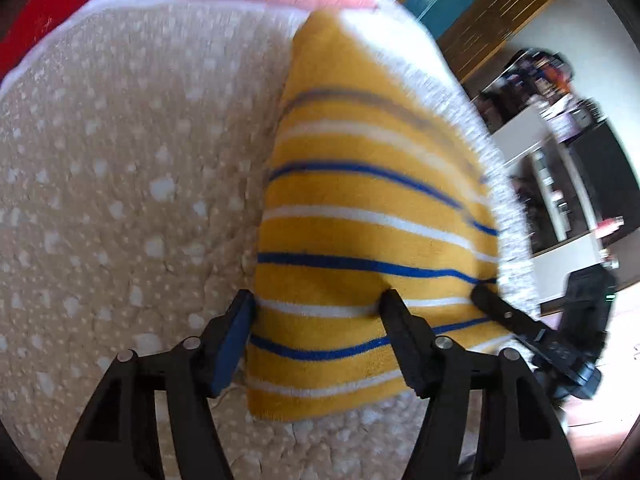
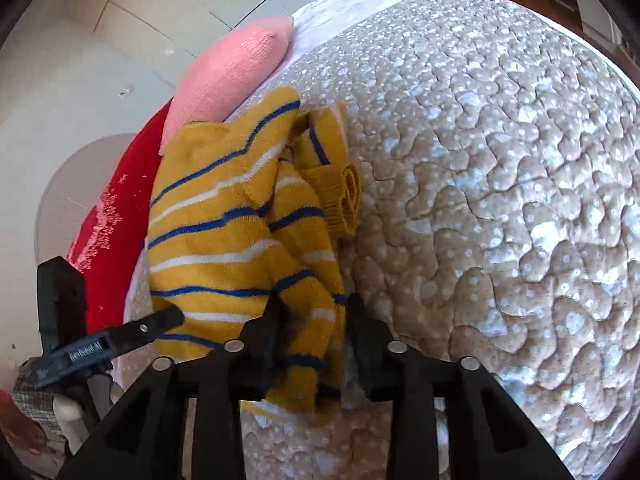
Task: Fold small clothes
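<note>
Yellow striped sweater (image 2: 240,248) bunched on quilted bed (image 2: 500,200), just below pink pillow (image 2: 236,80), long axis running from pillow toward both grippers. Left gripper (image 1: 316,316) fingers spread, straddling sweater's near edge, not pinching. Right gripper (image 2: 312,320) fingers half spread around a bunched fold, grip unclear.

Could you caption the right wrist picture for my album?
Right gripper straddling a bunched yellow striped sweater on a quilted bed cover.
</note>
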The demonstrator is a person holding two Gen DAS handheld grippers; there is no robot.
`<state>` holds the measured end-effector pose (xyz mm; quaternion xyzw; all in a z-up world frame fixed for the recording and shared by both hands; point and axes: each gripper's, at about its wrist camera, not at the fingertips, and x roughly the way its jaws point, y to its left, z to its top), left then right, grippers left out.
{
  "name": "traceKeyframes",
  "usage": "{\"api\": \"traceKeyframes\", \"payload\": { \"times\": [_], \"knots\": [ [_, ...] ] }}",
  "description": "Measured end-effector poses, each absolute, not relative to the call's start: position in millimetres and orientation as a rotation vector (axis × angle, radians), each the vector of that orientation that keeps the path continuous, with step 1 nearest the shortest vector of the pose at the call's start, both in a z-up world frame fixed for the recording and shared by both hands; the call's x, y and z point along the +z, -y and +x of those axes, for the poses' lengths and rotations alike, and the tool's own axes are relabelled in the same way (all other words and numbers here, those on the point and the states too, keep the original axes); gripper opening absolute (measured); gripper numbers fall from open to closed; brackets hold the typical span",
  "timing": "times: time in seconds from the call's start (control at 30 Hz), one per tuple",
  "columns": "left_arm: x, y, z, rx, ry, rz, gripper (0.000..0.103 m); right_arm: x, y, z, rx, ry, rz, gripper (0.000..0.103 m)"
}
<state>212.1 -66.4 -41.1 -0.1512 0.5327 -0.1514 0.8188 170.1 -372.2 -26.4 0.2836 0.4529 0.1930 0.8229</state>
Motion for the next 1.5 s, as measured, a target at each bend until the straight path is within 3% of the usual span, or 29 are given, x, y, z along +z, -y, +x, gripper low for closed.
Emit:
{"api": "traceKeyframes", "payload": {
  "times": [0.07, 0.17, 0.2, 0.33, 0.4, 0.47, 0.5, 0.53, 0.57, 0.6, 0.7, 0.87, 1.0, 1.13, 1.37, 1.5],
  "knots": [
    [-20, 49, 205, -0.325, -1.035, -0.314, 0.064, -14, 392, 160, 0.421, -0.907, 0.635, 0.049],
    [-14, 26, 211, -0.302, -0.987, -0.332, 0.075, 5, 413, 159, 0.414, -0.820, 0.661, 0.081],
    [-19, 18, 217, -0.288, -0.989, -0.353, 0.079, 7, 414, 162, 0.404, -0.809, 0.657, 0.086],
    [-52, 17, 240, -0.374, -1.078, -0.431, 0.082, -7, 403, 203, 0.399, -0.889, 0.643, 0.086],
    [-63, 28, 249, -0.440, -1.100, -0.435, 0.089, -20, 395, 222, 0.394, -0.934, 0.664, 0.087],
    [-73, 38, 256, -0.499, -1.116, -0.473, 0.091, -26, 386, 234, 0.399, -0.924, 0.685, 0.090],
    [-78, 40, 260, -0.516, -1.128, -0.502, 0.091, -25, 382, 237, 0.403, -0.916, 0.685, 0.088],
    [-79, 40, 262, -0.521, -1.135, -0.527, 0.084, -25, 375, 242, 0.432, -0.931, 0.700, 0.082],
    [-77, 37, 262, -0.547, -1.129, -0.566, 0.070, -26, 369, 245, 0.457, -0.946, 0.724, 0.068],
    [-73, 34, 262, -0.553, -1.135, -0.583, 0.057, -26, 358, 248, 0.469, -0.960, 0.750, 0.064],
    [-42, 25, 256, -0.528, -1.075, -0.537, 0.049, -8, 348, 246, 0.500, -0.923, 0.740, 0.050],
    [4, 27, 249, -0.434, -0.992, -0.346, 0.049, 19, 333, 238, 0.562, -0.843, 0.719, 0.048],
    [-21, 36, 252, -0.328, -1.064, -0.262, 0.053, -4, 323, 243, 0.436, -0.927, 0.661, 0.058],
    [-50, 33, 239, -0.295, -1.096, -0.266, 0.059, 8, 335, 225, 0.368, -0.877, 0.649, 0.060],
    [-22, 9, 186, -0.250, -0.984, -0.323, 0.060, 84, 307, 203, 0.459, -0.707, 0.535, 0.060],
    [-15, -2, 163, -0.222, -0.944, -0.331, 0.062, 63, 266, 225, 0.634, -0.815, 0.586, 0.062]
  ]
}}
